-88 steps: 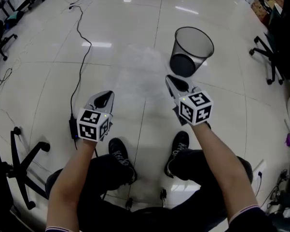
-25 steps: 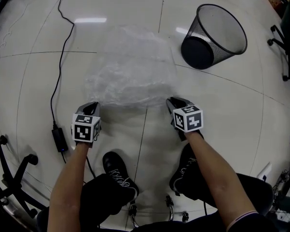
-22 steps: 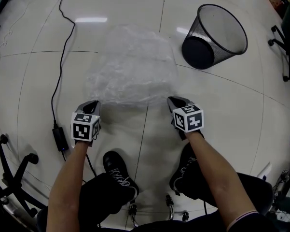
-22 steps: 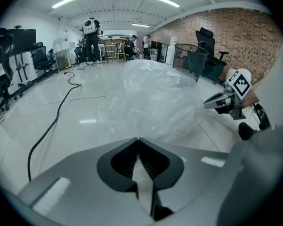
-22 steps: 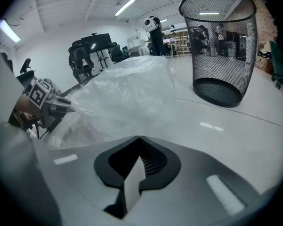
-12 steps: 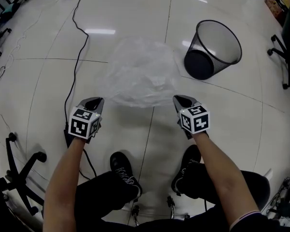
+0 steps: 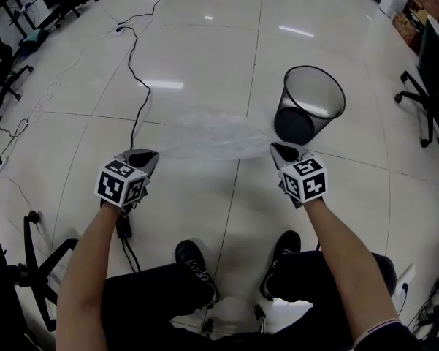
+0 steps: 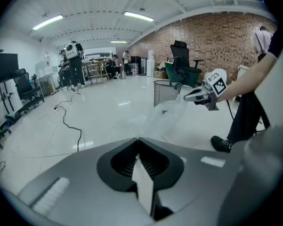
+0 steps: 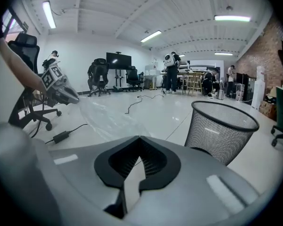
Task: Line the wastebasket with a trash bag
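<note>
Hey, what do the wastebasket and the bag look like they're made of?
Wastebasket: likely black metal wire mesh with a matte finish; its wall is a fine see-through grid under a solid rim. Bag: thin clear plastic film, slightly glossy and crinkled; the floor shows through it.

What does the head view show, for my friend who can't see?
The left gripper and right gripper hold a clear trash bag stretched between them above a shiny white floor. A black mesh wastebasket stands upright beyond the right gripper.
</note>
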`<state>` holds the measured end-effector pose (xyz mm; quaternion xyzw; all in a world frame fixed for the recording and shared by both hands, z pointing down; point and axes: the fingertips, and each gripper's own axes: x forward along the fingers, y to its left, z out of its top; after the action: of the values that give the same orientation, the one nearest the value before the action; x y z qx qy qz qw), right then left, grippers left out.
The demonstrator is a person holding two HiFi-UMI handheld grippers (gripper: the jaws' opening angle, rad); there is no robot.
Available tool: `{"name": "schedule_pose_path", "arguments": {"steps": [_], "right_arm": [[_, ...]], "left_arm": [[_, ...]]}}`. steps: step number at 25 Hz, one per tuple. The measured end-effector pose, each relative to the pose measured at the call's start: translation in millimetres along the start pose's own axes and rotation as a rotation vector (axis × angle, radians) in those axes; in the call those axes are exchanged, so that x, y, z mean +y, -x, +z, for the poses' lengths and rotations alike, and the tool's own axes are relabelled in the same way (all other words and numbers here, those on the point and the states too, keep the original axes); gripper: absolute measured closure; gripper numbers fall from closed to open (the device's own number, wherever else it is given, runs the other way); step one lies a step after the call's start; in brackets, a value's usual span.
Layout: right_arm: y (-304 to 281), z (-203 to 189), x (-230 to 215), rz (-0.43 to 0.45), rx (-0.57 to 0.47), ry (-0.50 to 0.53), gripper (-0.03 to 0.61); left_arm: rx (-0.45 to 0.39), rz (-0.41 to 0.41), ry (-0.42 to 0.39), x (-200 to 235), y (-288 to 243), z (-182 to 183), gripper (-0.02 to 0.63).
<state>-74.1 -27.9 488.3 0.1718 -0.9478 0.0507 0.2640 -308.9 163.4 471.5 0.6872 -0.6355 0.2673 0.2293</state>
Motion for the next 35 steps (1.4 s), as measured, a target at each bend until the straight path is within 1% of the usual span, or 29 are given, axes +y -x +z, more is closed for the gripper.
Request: {"name": "schedule_pose_path", "arguments": {"steps": [3,7,12,19,23,27,32,35], "right_arm": [[12,13,-4,-0.017,-0.026,0.004,0.577],[25,32,-3,-0.027,-0.051,0.046,0.577],[48,71,-16,-0.049,-0.106,0.086,0.577],[97,133,-30,-0.093,-0.196,0.153,0.577],[137,153,-39,-0.133,-0.24,0.143,0.577],[171,158,-53,-0.187,-0.262,0.105,0.577],[208,170,-73,-0.244,-0.306,0.072,0.577],[231,179,-83,-0.262,-0.34,0.062,0.577]], "left_arm": [[-0.047,-0.002,0.014,-4,13,19,0.601],[-0.102,0.003,-0.002,-7,27,45,0.601],[-0.175,0.037,-0.017,-10,39,74,0.601],[-0.34,0.072,0.015,-16,58,131,0.601],[-0.397,0.069,0.007,-36,65,168,0.601],[-0.434,0.068,-0.002,-63,69,203,0.601],[-0.491,0.034,-0.025,-94,77,249,0.601],[-0.503,0.011,-0.047,-110,82,271,0.601]]}}
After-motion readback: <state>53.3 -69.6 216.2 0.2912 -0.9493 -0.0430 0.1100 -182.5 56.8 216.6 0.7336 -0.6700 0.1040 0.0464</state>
